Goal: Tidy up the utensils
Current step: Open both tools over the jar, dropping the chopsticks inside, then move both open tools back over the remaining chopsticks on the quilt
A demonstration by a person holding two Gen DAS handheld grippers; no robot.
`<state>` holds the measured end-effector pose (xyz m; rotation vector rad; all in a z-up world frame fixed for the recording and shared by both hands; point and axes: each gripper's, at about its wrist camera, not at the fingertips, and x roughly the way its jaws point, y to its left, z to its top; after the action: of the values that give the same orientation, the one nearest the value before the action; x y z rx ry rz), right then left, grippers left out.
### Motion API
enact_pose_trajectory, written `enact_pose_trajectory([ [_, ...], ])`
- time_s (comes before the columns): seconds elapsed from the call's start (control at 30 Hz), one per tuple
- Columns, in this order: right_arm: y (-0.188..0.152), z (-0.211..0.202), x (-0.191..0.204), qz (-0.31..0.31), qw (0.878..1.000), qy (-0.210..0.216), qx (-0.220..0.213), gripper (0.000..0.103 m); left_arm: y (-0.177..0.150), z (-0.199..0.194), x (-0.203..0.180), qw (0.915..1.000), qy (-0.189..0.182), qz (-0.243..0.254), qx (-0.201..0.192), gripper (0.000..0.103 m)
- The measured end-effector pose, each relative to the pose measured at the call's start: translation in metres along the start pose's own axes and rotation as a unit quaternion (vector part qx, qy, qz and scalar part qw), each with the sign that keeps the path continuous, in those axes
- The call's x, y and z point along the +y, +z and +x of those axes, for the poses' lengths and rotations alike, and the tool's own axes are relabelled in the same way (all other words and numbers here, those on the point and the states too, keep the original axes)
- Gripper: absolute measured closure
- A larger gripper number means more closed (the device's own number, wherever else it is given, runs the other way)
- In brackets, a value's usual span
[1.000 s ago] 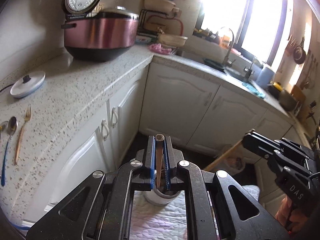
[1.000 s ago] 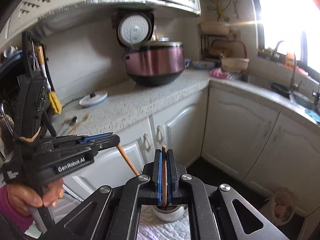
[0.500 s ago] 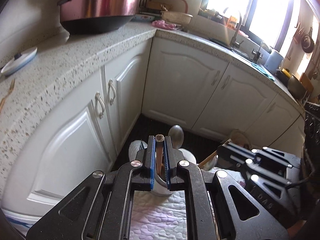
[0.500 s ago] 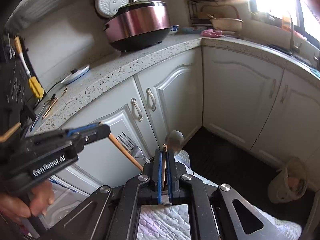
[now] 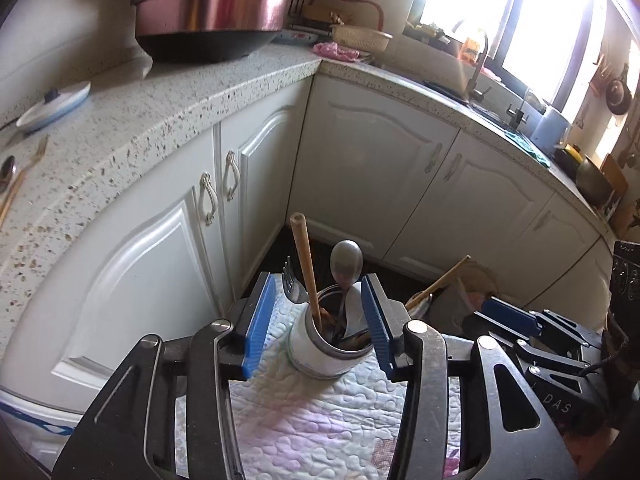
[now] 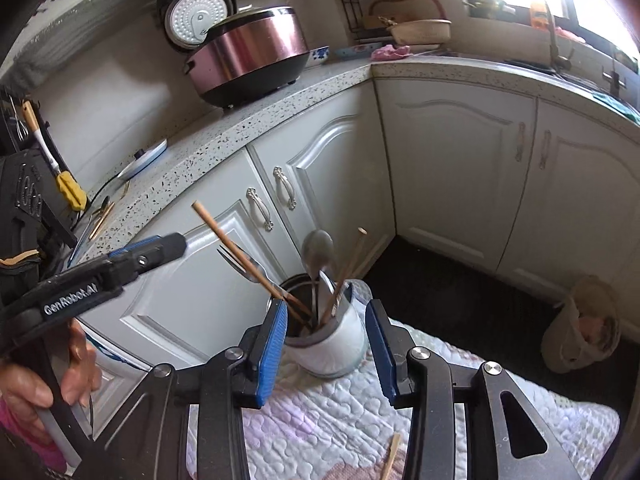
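Observation:
A white utensil cup (image 5: 316, 354) stands on a quilted cloth (image 5: 320, 420). It holds a fork (image 5: 292, 288), a steel spoon (image 5: 346, 264) and wooden-handled pieces. My left gripper (image 5: 318, 322) hovers just above the cup with its jaws opening. The wooden handle (image 5: 306, 268) leans free in the cup, touching neither pad. In the right wrist view my right gripper (image 6: 326, 344) is also opening above the cup (image 6: 340, 344), and a thin wooden handle (image 6: 352, 268) rests loose inside. The left gripper (image 6: 148, 250) shows at the left there.
A fork and a spoon (image 5: 10, 184) lie on the speckled counter (image 5: 140, 128), near a white lid (image 5: 52, 104) and a rice cooker (image 5: 212, 12). White cabinet doors stand behind the cup. A loose stick (image 6: 392, 456) lies on the cloth, and a bag (image 6: 580, 324) sits on the floor.
Both grippers sank toward the cup. Each had its jaws shut on a wooden handle; both now stand apart, with the handles resting in the cup.

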<state>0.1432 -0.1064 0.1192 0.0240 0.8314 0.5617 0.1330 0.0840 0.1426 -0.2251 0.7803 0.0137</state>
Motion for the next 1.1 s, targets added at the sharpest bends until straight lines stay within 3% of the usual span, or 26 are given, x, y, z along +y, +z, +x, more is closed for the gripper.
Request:
enact_pose_trajectory([
  [0.27, -0.035, -0.023, -0.012, 0.018, 1.000, -0.008, 0.006, 0.059, -0.021, -0.020, -0.019, 0.9994, 0.007, 0.031, -0.014, 0.052],
  [1.1, -0.143, -0.048, -0.070, 0.077, 0.993, -0.069, 0.058, 0.053, -0.117, 0.015, -0.101, 0.9940, -0.023, 0.076, 0.075, 0.051],
])
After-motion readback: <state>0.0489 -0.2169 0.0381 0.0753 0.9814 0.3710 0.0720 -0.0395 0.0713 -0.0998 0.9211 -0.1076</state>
